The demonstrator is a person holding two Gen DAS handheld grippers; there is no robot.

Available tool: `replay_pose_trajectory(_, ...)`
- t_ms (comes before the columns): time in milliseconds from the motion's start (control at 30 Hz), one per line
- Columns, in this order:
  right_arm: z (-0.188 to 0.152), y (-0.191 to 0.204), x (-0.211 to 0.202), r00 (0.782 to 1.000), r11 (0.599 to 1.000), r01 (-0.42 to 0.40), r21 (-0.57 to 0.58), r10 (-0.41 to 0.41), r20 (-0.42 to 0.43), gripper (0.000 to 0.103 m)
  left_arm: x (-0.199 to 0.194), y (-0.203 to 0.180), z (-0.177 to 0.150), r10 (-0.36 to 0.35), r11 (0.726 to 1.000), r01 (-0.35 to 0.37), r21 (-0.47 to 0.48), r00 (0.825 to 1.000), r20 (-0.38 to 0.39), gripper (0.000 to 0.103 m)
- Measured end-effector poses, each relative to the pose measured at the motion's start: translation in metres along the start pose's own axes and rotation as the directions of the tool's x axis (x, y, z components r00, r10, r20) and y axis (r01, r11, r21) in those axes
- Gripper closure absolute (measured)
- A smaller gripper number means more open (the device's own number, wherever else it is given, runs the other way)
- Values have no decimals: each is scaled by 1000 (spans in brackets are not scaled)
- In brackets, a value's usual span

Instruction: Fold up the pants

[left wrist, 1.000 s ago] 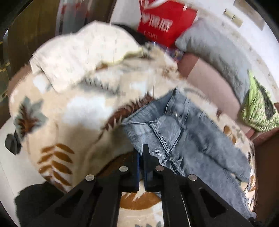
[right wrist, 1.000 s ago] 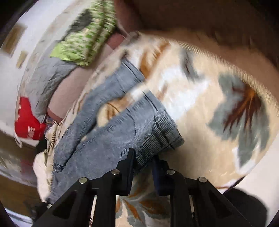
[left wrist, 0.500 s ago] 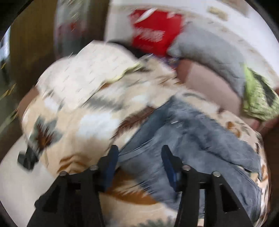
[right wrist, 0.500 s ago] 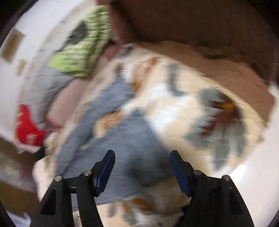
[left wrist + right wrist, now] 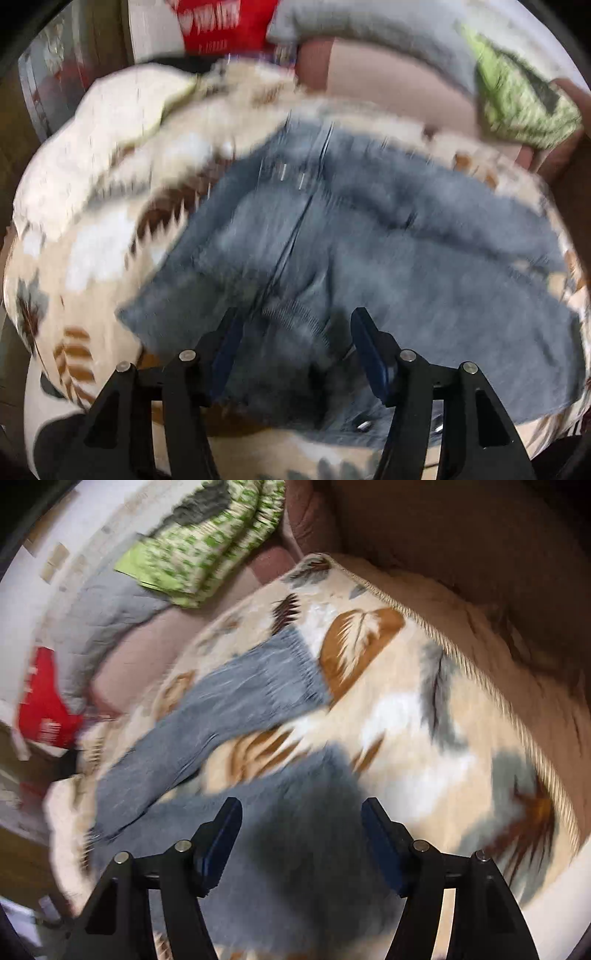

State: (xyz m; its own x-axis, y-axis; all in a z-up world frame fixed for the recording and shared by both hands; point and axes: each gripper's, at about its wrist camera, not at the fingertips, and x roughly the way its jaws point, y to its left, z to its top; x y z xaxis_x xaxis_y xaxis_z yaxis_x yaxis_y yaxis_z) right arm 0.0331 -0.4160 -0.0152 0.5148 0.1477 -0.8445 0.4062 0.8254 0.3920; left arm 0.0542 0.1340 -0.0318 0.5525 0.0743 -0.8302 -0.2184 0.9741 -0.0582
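Grey-blue jeans [image 5: 369, 240] lie spread on a cream blanket with a leaf pattern [image 5: 92, 240]. In the left wrist view the waistband end lies just ahead of and under my left gripper [image 5: 295, 332], which is open and empty above the denim. In the right wrist view one leg [image 5: 229, 709] stretches away to its cuff, and the other leg's end [image 5: 295, 812] lies under my right gripper [image 5: 301, 819], which is open and empty. Both views are motion-blurred.
The blanket [image 5: 424, 720] covers a brown sofa [image 5: 480, 554]. A grey cushion [image 5: 369, 33], a green patterned cloth [image 5: 517, 92] and a red bag [image 5: 229, 22] sit at the back. A white cloth [image 5: 122, 107] lies at the blanket's far left.
Both grippers were shut on the jeans a second ago; both have opened and let go. The jeans now lie flatter on the blanket, and both cameras have moved over the denim.
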Motion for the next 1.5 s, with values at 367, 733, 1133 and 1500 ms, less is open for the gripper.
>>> replay_pose_trajectory(367, 27, 20, 54, 966, 942, 255, -219, -257, 22, 63, 32, 23, 46, -11, 996, 5, -90, 998, -65, 34)
replay_pose_trajectory(733, 88, 4, 104, 991, 990, 131, -54, -132, -23, 31, 130, 34, 114, 1, 987, -30, -157, 984, -181, 35)
replay_pose_trajectory(1133, 67, 23, 114, 963, 950, 221, -222, -248, -104, 82, 129, 29, 123, 9, 996, -26, -91, 982, -188, 60)
replay_pose_trajectory(1500, 148, 38, 128, 995, 987, 99, -130, -96, 33, 34, 163, 33, 175, -81, 988, 74, -135, 995, -53, 34)
